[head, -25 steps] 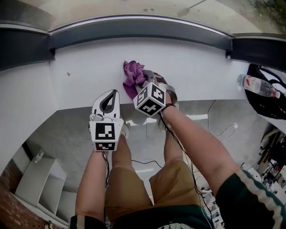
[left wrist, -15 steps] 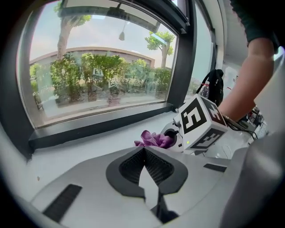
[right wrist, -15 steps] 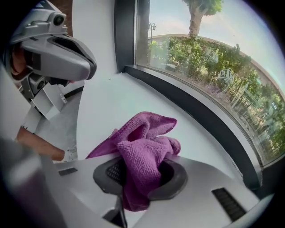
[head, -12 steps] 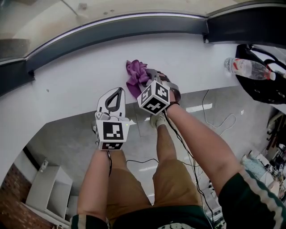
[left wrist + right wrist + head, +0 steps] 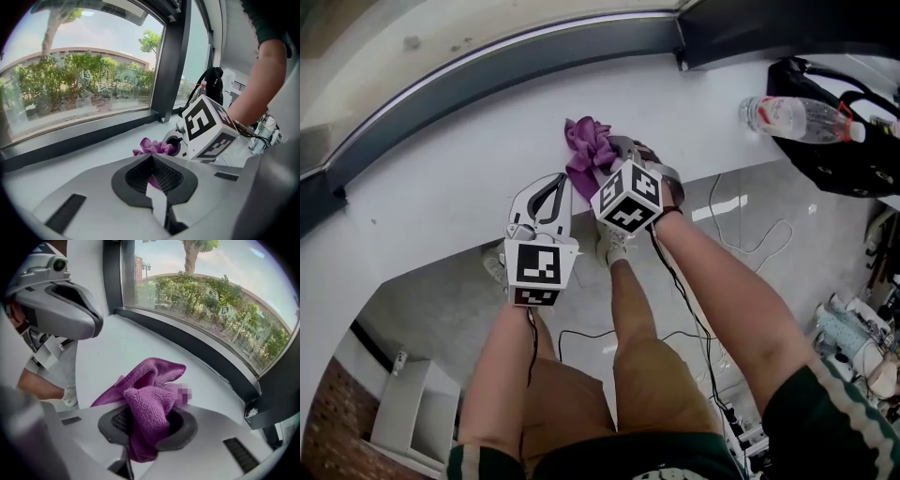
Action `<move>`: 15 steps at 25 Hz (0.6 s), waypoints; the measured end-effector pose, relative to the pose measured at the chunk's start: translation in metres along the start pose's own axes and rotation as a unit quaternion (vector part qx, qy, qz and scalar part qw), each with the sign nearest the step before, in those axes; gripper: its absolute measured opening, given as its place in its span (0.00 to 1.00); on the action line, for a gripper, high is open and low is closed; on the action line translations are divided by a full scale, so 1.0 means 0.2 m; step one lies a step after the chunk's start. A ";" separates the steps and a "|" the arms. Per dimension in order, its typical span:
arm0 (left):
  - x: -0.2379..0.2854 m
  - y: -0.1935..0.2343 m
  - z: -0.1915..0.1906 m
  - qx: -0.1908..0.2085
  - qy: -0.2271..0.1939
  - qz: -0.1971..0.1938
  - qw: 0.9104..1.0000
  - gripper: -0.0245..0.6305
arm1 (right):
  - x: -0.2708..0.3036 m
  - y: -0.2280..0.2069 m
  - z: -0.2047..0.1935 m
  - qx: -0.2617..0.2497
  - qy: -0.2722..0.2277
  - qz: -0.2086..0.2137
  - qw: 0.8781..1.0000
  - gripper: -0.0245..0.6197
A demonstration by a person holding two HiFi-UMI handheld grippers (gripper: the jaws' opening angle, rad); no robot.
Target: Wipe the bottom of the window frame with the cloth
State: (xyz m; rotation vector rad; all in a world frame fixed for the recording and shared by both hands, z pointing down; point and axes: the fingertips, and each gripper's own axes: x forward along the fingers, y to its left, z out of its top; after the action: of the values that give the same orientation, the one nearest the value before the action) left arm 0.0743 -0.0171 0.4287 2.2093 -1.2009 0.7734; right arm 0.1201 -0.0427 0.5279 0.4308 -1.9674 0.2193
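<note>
Right claw [image 5: 140, 427] is clamped tight on the cloth [image 5: 150, 399], with purple folds bunched between the jaws and spilling forward onto the white sill [image 5: 117, 352]. The cloth sits mid-sill, a strip of bare white between it and the dark frame [image 5: 187, 344] beyond, whose bottom rail runs straight across behind the cloth. Left claw [image 5: 152, 185] hangs just left of the cloth, jaws pressed together and empty, over the sill's near edge. Left of the cloth it's open white sill all the way along, so plenty of room there. Right of the cloth and well apart, a bottle [image 5: 787, 117] lies on its side on the sill beside a black bag [image 5: 848, 159], and that pair crowds that end. An upright post [image 5: 171, 61] meets the rail between the cloth and the bottle. Below the cloth, past the sill's edge, are the person's legs [image 5: 628, 309] and grey floor [image 5: 441, 300].
</note>
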 end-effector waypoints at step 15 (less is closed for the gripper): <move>0.38 -0.37 0.14 0.010 0.019 -0.032 0.999 0.05 | -0.20 -0.41 -0.47 0.039 0.015 -0.041 0.998 0.20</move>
State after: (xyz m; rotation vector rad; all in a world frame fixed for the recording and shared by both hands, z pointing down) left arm 0.1799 -0.0443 0.4487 2.2283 -1.1016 0.8023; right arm 0.2468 -0.0776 0.5293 0.5544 -1.9118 0.2491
